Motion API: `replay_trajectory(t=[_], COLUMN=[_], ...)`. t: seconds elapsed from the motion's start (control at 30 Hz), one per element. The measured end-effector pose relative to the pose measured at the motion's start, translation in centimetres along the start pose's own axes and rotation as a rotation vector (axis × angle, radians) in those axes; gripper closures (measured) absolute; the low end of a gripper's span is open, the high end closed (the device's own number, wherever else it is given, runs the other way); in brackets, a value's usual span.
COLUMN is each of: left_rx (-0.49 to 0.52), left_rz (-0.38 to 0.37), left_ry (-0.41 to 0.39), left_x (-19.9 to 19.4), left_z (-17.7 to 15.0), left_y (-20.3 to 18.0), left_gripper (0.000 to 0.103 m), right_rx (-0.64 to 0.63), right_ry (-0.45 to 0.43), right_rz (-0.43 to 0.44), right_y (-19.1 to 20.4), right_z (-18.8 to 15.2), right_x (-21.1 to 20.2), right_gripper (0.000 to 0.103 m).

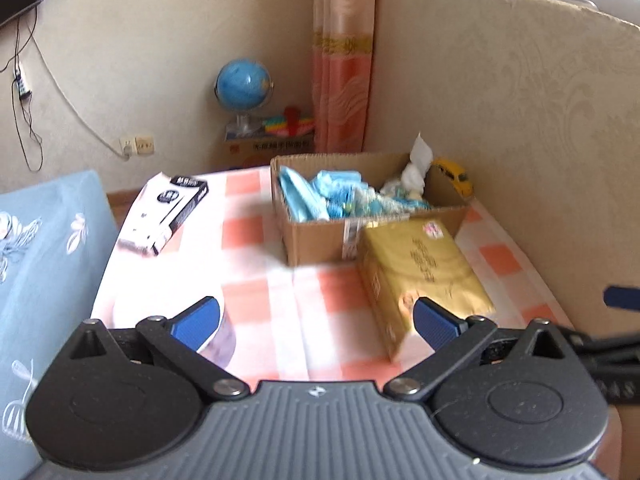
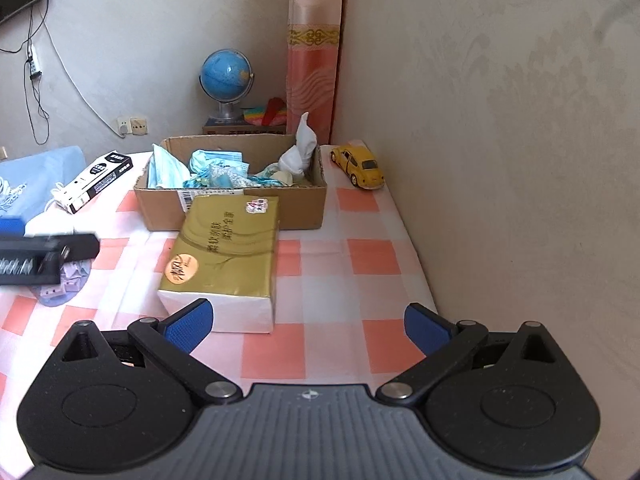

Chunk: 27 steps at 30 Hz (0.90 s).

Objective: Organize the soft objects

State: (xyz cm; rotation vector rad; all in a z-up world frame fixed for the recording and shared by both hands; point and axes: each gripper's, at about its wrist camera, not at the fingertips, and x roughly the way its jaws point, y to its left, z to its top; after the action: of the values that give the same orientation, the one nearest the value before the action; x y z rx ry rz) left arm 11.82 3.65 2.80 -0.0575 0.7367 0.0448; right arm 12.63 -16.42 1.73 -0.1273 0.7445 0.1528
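Observation:
A gold tissue pack (image 2: pixel 224 256) lies on the checked tablecloth, its far end against a cardboard box (image 2: pixel 304 204). The box holds blue masks (image 2: pixel 166 170), blue wrappers and a white cloth (image 2: pixel 300 152). My right gripper (image 2: pixel 308 324) is open and empty, just in front of the pack's near right corner. My left gripper (image 1: pixel 316 322) is open and empty, with the tissue pack (image 1: pixel 424 272) by its right finger and the box (image 1: pixel 320 240) ahead. A lilac soft item (image 2: pixel 66 280) lies at the left, partly under the left gripper's body.
A black and white carton (image 2: pixel 98 180) lies at the table's far left. A yellow toy car (image 2: pixel 360 166) stands by the right wall. A blue cushion (image 1: pixel 44 264) is left of the table. A globe (image 2: pixel 226 76) stands behind the table.

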Motion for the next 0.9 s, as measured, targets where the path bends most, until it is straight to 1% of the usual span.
replay_trajectory(t=[0.1,0.17,0.37,0.6,0.9], left_rx=[0.028,0.042,0.063,0.062,0.061], left_rz=[0.011,0.015,0.024,0.028,0.032], left_ry=[0.003,-0.01,-0.035,-0.038,-0.037], left_x=[-1.1,-1.8,-3.4,-3.9,-4.0], left_z=[-0.2,-0.2,-0.1,-0.2,-0.2], left_y=[-0.3,-0.5,-1.2,-1.6,-1.7], left_gripper=[0.001,0.001,0.001,0.001,0.001], right_rx=[-0.005,-0.004,0.034,0.052,0.047], right_ry=[-0.012,-0.023,-0.035,-0.035,-0.037], right_rz=[-0.004,-0.007,-0.014,-0.01,0.0], right_y=[0.5,0.6,-0.1,-0.3,-0.1], right_z=[0.4,0.6,1.4,1.3,1.1], right_x=[-0.8,-1.3,-2.4,-2.7,-2.9], right_gripper=[0.0,0.0,0.0,0.0,0.0])
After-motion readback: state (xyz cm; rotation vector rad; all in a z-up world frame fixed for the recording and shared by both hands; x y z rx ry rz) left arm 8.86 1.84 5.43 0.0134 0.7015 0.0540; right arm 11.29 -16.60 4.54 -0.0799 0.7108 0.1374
